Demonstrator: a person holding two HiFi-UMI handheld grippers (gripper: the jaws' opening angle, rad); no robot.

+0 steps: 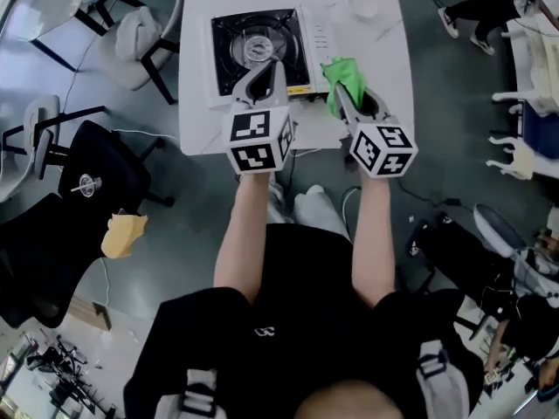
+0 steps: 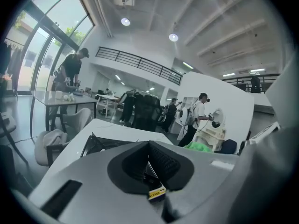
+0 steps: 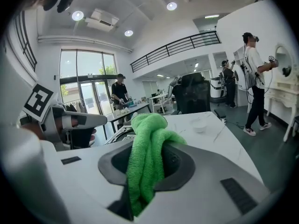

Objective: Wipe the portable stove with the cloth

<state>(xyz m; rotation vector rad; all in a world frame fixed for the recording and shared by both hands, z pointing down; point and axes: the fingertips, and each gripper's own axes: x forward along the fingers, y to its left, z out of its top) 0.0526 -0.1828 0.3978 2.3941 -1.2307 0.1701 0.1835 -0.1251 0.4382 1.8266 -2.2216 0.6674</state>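
Note:
The portable stove, black-topped with a white body, sits on the white table. My left gripper hangs over the stove's near edge, shut with nothing in it. In the left gripper view the stove's black top shows just beyond the closed left gripper. My right gripper is to the stove's right, shut on a green cloth. The cloth bunches above the right gripper and hangs down between its jaws. The stove's rim shows left of the cloth.
A small white bowl stands at the table's far right, also the bowl beyond the cloth. Chairs stand left of the table, one with a yellow cloth. Several people stand in the room behind.

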